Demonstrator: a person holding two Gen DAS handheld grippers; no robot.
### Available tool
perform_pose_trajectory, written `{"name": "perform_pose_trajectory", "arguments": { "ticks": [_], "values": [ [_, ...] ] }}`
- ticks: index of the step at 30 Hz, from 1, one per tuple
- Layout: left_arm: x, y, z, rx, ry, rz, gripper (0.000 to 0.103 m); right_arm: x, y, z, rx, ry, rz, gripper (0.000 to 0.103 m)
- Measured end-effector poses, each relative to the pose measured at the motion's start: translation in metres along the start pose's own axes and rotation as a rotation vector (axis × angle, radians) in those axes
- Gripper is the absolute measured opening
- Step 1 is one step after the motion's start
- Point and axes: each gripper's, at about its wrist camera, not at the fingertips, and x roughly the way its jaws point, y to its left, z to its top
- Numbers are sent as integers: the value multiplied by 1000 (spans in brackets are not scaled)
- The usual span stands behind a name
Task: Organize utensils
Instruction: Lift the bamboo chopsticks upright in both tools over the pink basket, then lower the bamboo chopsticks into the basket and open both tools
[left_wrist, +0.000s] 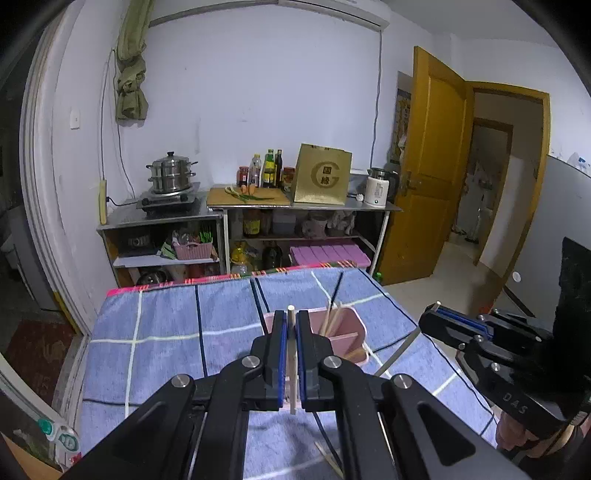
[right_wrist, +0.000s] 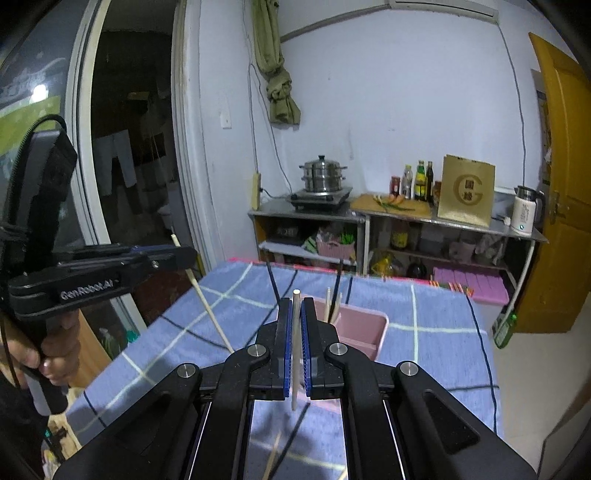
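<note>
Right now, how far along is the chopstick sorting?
Done: a few chopsticks already stand in the pink holder on the checked cloth. In hand: each gripper is shut on one chopstick, the left gripper on its chopstick and the right gripper on its own. Left: both go into the holder, then at least one loose stick lying on the cloth.

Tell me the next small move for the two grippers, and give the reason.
Probably carry the left gripper forward over the pink holder and lower its chopstick in. Each gripper is shut on one chopstick, the right gripper on its own chopstick, and the holder already has several standing in it, just ahead on the blue checked cloth.
</note>
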Motion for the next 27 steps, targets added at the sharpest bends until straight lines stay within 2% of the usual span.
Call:
{"name": "perform_pose_trajectory", "arguments": {
  "ticks": [7,13,27],
  "values": [
    [18,7,24,-12,-22,-3,5,13,-3,23,17,-46,10,4],
    [39,14,36,-16,-28,-4,5,29,-9,28,33,-55,13,4],
    [99,30,10,-42,43,-11,5,78,-27,8,59,4,14,4]
  ]
}}
